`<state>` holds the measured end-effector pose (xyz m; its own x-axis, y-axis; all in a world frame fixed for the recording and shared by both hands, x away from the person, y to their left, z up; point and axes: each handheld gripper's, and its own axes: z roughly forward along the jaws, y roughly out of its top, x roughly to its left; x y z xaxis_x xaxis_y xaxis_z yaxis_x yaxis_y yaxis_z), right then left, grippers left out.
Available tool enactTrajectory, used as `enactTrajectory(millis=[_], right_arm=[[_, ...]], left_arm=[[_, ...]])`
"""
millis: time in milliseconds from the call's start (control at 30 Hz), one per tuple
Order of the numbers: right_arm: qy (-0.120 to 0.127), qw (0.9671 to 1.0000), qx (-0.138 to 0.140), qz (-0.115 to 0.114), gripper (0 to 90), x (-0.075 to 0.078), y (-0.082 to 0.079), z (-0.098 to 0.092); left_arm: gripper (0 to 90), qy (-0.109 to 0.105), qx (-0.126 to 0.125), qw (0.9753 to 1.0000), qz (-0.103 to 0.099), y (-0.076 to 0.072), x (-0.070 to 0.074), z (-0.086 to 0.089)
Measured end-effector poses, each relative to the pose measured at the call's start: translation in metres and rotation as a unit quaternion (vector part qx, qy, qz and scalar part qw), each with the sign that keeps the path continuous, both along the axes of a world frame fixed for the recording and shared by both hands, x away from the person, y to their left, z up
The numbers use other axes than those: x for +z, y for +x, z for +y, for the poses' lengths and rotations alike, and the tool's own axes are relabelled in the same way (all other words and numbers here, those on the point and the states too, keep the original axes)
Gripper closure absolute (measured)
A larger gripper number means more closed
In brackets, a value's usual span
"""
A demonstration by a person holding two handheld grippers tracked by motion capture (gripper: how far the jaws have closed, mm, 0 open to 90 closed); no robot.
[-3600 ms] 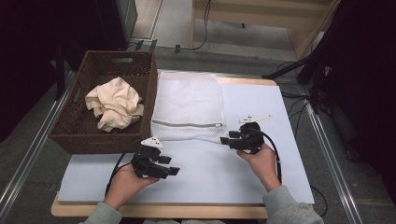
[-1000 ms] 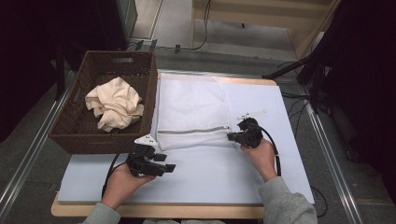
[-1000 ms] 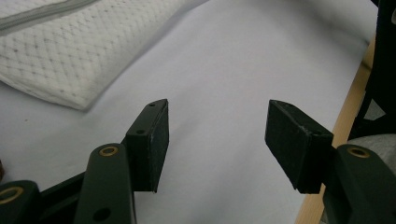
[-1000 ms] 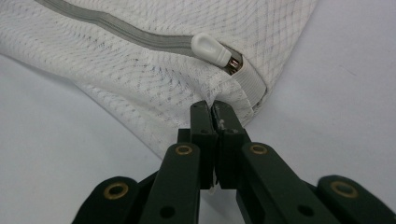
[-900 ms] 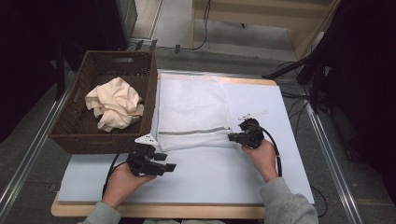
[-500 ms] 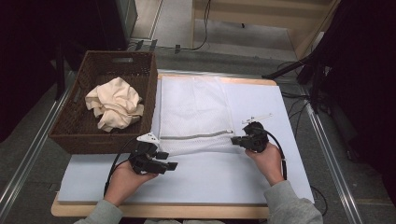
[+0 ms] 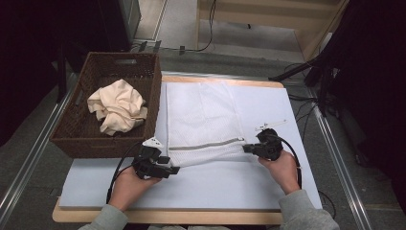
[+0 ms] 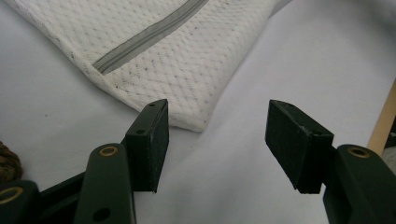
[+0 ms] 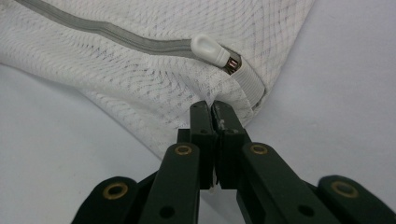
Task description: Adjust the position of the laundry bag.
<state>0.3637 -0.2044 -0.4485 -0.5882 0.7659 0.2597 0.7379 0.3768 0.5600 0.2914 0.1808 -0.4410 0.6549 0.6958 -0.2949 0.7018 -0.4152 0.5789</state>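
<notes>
Right hand-held gripper (image 9: 212, 109): jaws pressed together, clenched on a pinch of white mesh at the corner of the laundry bag (image 9: 154, 79). The grip sits just below the end of the grey zipper (image 9: 107, 32); the white zipper pull (image 9: 210, 50) lies just above and ahead of the jaw tips, not between them.

In the high view the right hand-held gripper (image 7: 249, 148) meets the laundry bag (image 7: 201, 115) at its near right corner, and the bag stretches away from the gripper across the pale mat (image 7: 215, 187) that covers the bench (image 7: 167, 216).

Left hand-held gripper (image 8: 217, 140): jaws spread wide, released, holding nothing. The other near corner of the laundry bag (image 8: 177, 74) lies flat just ahead of the jaws, its tip between them but apart from both pads. Mat surface shows under the jaws.

In the high view the left hand-held gripper (image 7: 172, 169) rests low over the mat, just short of the bag's near left corner. To its left and farther off stands a brown wicker basket (image 7: 72, 139) with a crumpled cream cloth (image 7: 117, 105) inside.
</notes>
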Motion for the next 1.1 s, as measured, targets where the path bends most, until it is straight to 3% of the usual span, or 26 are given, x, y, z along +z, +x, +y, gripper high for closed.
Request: enactTrajectory(millis=[300, 367, 467, 567, 667, 967, 1100], right_arm=[[-0.001, 1.0, -0.001, 0.005, 88.8, -0.001, -0.004, -0.008], [-0.001, 1.0, -0.002, 0.007, 88.8, -0.002, -0.005, -0.008], [-0.005, 1.0, 0.001, 0.007, 88.8, -0.004, -0.005, -0.007], [-0.007, 0.9999, 0.0, 0.008, 88.8, -0.004, -0.005, -0.008], [-0.008, 0.9999, -0.002, 0.008, 88.8, -0.005, -0.007, -0.01], [-0.009, 0.9998, -0.013, 0.007, 88.8, -0.005, -0.015, -0.021], [-0.012, 0.9996, -0.024, 0.009, 88.8, -0.005, -0.021, -0.026]], left_arm=[[44.0, 0.021, 0.004, 0.9998, -0.006, 0.004, -0.013, -0.011], [49.7, 0.032, 0.0, 0.9994, -0.01, 0.003, -0.013, -0.016], [64.9, 0.05, 0.014, 0.9984, -0.022, 0.003, -0.014, -0.018], [79.7, 0.049, 0.028, 0.9983, -0.014, 0.007, -0.014, -0.015], [90.0, 0.036, 0.023, 0.9991, 0.001, 0.011, -0.015, -0.014], [90.0, 0.026, 0.01, 0.9995, 0.016, 0.017, -0.016, -0.026], [90.0, 0.026, 0.004, 0.9995, 0.014, 0.02, -0.015, -0.032]])
